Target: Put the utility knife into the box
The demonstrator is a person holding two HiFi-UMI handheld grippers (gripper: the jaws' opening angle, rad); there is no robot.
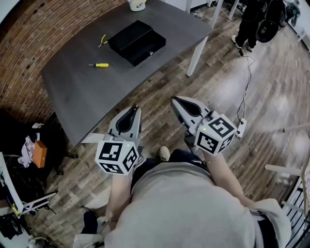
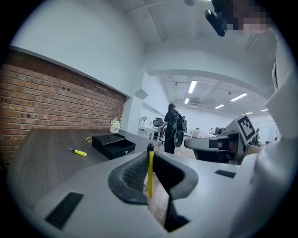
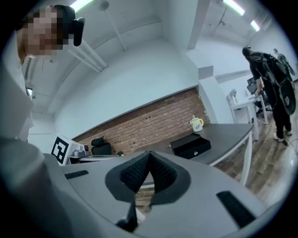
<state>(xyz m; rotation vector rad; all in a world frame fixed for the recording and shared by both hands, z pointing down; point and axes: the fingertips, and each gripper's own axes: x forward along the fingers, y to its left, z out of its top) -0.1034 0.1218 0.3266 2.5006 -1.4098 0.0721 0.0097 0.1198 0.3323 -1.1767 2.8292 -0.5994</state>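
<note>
My left gripper [image 1: 134, 109] [image 2: 150, 158] is shut on the utility knife [image 2: 150, 169], a thin yellow strip with a black tip seen edge-on between the jaws. The low black box [image 1: 137, 41] [image 2: 113, 145] [image 3: 190, 145] lies on the far part of the grey table [image 1: 72, 87], well ahead of both grippers. My right gripper [image 1: 175, 100] [image 3: 149, 155] is shut with nothing in it. Both grippers hang over the wooden floor, short of the table's near edge.
A yellow-handled screwdriver [image 1: 99, 65] [image 2: 77, 152] and yellow pliers [image 1: 102, 40] lie left of the box. A mug [image 1: 137, 5] [image 3: 197, 123] stands behind it. A person [image 1: 252, 22] stands at the far right; a power strip [image 1: 240, 127] lies on the floor. A brick wall [image 1: 29, 38] is to the left.
</note>
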